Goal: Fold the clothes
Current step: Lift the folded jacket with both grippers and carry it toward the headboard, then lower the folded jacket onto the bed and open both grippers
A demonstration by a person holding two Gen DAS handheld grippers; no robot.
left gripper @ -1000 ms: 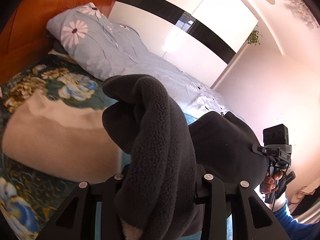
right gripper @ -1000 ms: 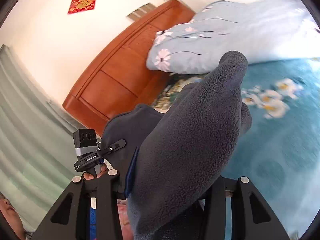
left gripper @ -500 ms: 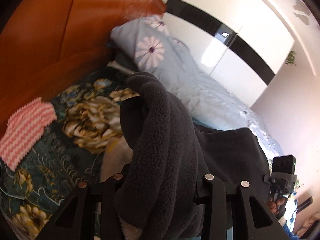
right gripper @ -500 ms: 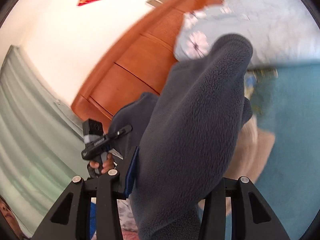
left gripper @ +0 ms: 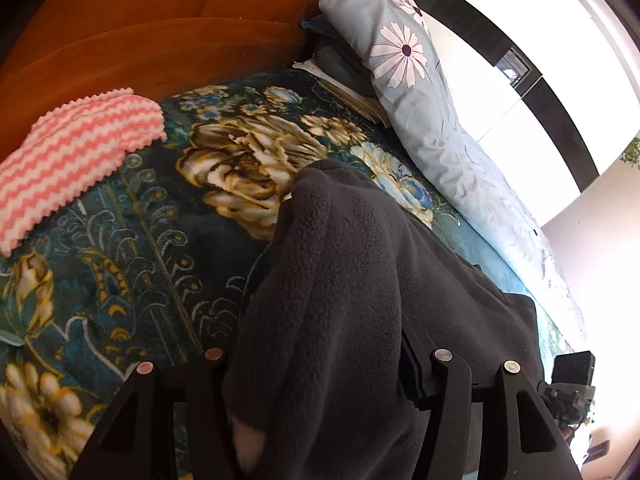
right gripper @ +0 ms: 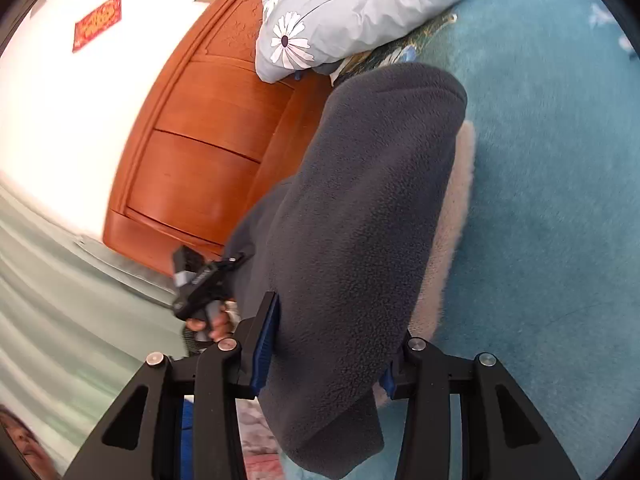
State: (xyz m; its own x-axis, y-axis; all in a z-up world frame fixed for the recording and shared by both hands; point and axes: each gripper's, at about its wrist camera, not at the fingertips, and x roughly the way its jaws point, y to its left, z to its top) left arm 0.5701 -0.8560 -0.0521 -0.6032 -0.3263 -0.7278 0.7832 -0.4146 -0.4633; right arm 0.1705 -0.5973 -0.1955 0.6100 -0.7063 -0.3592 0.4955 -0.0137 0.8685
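A dark grey fleece garment [left gripper: 360, 288] is held between both grippers over the bed. My left gripper [left gripper: 320, 364] is shut on a thick bunched fold of it; the fleece hides the fingertips. My right gripper [right gripper: 324, 344] is shut on another fold of the same grey fleece [right gripper: 360, 208], which drapes forward over the jaws. A cream inner lining [right gripper: 452, 216] shows beneath the fleece in the right wrist view. The left gripper's handle [right gripper: 204, 280] shows in the right wrist view, and the right one [left gripper: 572, 384] in the left wrist view.
The bed has a dark floral blanket [left gripper: 132, 240] and a teal part [right gripper: 552, 200]. A pink-and-white zigzag cloth [left gripper: 68, 152] lies at the left. A light blue daisy quilt [left gripper: 420, 80] lies along the far side. The orange wooden headboard [right gripper: 208, 128] stands behind.
Both grippers have swung the fleece toward the headboard and lower over the floral blanket. The pink zigzag cloth has come into view. Both grips are unchanged.
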